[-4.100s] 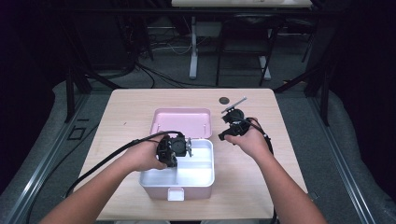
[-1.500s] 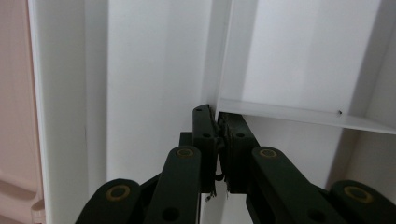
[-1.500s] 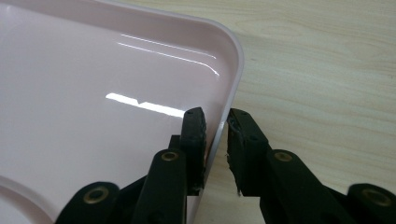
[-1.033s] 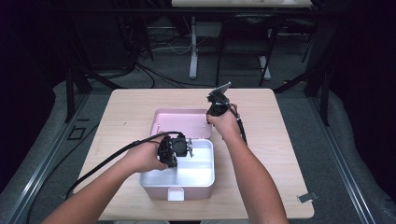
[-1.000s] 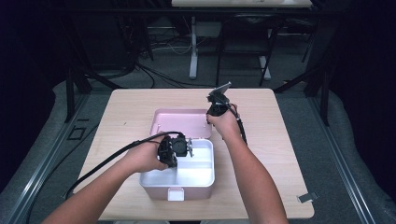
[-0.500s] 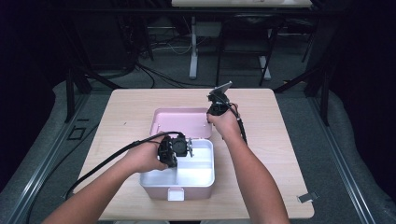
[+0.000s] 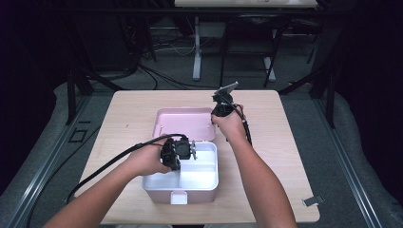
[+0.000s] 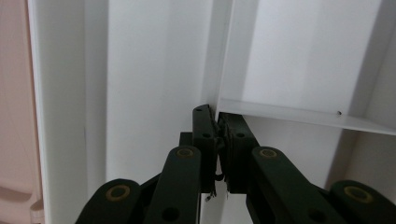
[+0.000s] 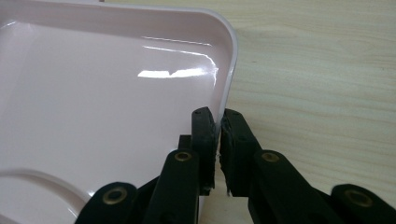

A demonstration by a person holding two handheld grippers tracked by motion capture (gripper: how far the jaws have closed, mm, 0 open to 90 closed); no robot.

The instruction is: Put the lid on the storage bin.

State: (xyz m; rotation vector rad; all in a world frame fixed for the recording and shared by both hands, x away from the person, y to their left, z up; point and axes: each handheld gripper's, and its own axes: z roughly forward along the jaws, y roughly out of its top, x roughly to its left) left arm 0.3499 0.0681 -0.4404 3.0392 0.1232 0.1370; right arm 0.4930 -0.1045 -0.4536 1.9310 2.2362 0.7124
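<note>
Pink plastic forms the open lid (image 7: 184, 122), which lies flat on the wooden tabletop (image 7: 290, 156) behind the white box (image 7: 192, 178). Its right rim is clamped between the jaws of the right hand-held gripper (image 9: 217, 122), and the lid's far edge is cut off in the right gripper view. The left hand-held gripper (image 8: 216, 119) is closed on a thin white divider wall (image 8: 223, 56) inside the box; the box's floor is largely hidden by the jaws. No writing or label can be made out. A small grey object (image 7: 312, 201) near the tabletop's right front corner is too small to identify.
</note>
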